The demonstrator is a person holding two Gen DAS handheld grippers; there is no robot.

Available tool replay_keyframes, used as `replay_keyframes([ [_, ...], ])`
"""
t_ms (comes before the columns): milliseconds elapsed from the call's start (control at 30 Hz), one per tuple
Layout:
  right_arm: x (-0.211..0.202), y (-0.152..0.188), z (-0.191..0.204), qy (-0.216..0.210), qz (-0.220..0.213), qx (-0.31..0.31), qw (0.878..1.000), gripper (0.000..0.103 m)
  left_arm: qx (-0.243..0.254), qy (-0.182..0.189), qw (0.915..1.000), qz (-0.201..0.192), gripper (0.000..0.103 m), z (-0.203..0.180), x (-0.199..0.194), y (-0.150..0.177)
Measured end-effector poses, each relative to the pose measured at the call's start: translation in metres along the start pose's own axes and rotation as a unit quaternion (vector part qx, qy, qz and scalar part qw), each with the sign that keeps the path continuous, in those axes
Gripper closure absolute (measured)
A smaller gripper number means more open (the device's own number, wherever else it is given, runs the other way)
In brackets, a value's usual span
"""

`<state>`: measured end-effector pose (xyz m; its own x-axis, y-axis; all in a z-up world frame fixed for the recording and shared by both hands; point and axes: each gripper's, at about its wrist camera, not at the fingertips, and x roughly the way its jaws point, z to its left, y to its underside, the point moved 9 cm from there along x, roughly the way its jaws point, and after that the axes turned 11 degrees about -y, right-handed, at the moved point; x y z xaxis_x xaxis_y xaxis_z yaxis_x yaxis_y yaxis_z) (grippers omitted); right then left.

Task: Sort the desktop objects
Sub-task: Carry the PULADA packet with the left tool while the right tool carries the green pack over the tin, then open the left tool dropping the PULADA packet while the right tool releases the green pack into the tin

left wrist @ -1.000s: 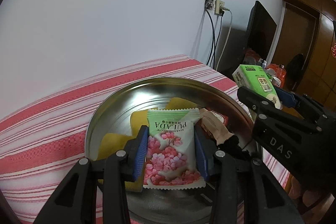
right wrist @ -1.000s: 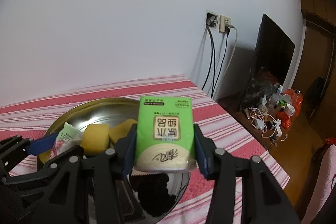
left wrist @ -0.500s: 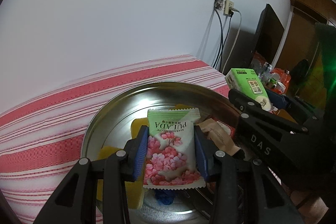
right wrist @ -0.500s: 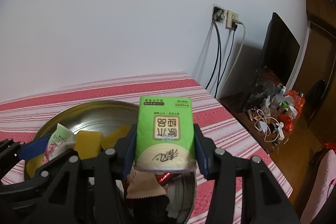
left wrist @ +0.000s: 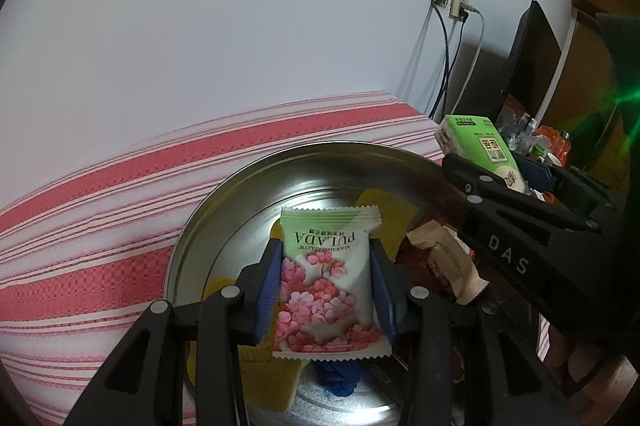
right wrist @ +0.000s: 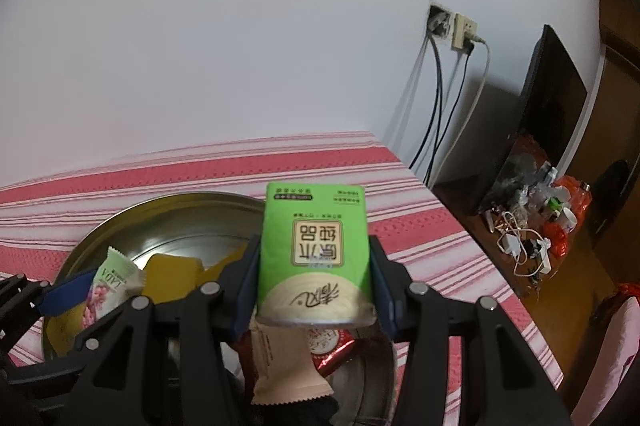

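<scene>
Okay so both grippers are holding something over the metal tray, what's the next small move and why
Probably lower the left gripper a little and open it. It is shut on the marshmallow packet, which hangs above the metal tray where yellow pieces and a beige wrapper already lie. The right gripper, shut on the green tissue pack, looks close alongside, so releasing one at a time seems safer.

A plain white wall (right wrist: 240,46) fills the back of the room. A red-and-white striped tablecloth (right wrist: 304,162) runs right up to it. On the wall, two sockets (right wrist: 452,26) with dark and pale cables (right wrist: 436,98) hanging down. To the right a black flat screen (right wrist: 548,94) leans, cluttered chargers and bottles (right wrist: 532,214) below it, brown wooden panelling (right wrist: 612,98) behind.
</scene>
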<state>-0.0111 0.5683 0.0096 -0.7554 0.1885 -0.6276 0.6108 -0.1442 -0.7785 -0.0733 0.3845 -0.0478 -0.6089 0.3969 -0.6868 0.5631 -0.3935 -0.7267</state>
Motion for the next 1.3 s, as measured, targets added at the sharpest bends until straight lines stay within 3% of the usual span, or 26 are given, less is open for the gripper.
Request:
replay_keyframes([
  [500, 0.03, 0.003, 0.007, -0.017, 0.054, 0.0, 0.998, 0.053, 0.002, -0.001, 0.9991, 0.043, 0.057, -0.012, 0.024, -0.007],
  [533, 0.034, 0.004, 0.01, -0.024, 0.062, -0.004, 0.998, 0.052, 0.007, -0.002, 0.9987, 0.051, 0.055, -0.014, 0.027, -0.006],
  [633, 0.045, 0.011, 0.019, -0.032, 0.088, -0.018, 0.995, 0.043, 0.023, -0.017, 0.9964, 0.08, 0.031, -0.017, 0.036, -0.001],
  [700, 0.034, 0.009, 0.018, -0.034, 0.062, -0.019, 0.997, 0.043, 0.023, -0.015, 0.997, 0.073, 0.029, -0.015, 0.031, -0.004],
  [767, 0.019, 0.004, 0.01, -0.032, 0.033, -0.006, 0.999, 0.038, 0.011, -0.031, 0.9979, 0.055, 0.015, -0.005, 0.024, -0.01],
  [900, -0.011, 0.004, -0.024, 0.002, -0.018, 0.035, 0.999, 0.032, -0.018, -0.05, 0.9984, 0.019, 0.012, 0.017, 0.009, -0.013],
  [967, -0.02, 0.01, -0.041, 0.006, -0.026, 0.061, 0.998, 0.038, -0.025, -0.057, 0.998, 0.015, 0.012, 0.023, 0.006, -0.011],
  [1033, -0.029, 0.018, -0.056, 0.006, -0.031, 0.097, 0.995, 0.058, -0.025, -0.064, 0.9977, -0.003, 0.012, 0.025, -0.001, -0.009],
  [1200, -0.04, 0.031, -0.052, -0.011, -0.021, 0.123, 0.992, 0.059, 0.005, -0.079, 0.9968, -0.014, 0.012, 0.018, -0.007, -0.004],
  [1267, -0.046, 0.035, -0.04, -0.013, -0.02, 0.119, 0.993, 0.053, 0.004, -0.074, 0.9972, -0.015, 0.012, 0.019, -0.013, -0.001],
  [1300, -0.051, 0.038, -0.031, -0.015, -0.02, 0.119, 0.993, 0.034, 0.002, -0.071, 0.9973, -0.016, 0.012, 0.019, -0.016, 0.001],
])
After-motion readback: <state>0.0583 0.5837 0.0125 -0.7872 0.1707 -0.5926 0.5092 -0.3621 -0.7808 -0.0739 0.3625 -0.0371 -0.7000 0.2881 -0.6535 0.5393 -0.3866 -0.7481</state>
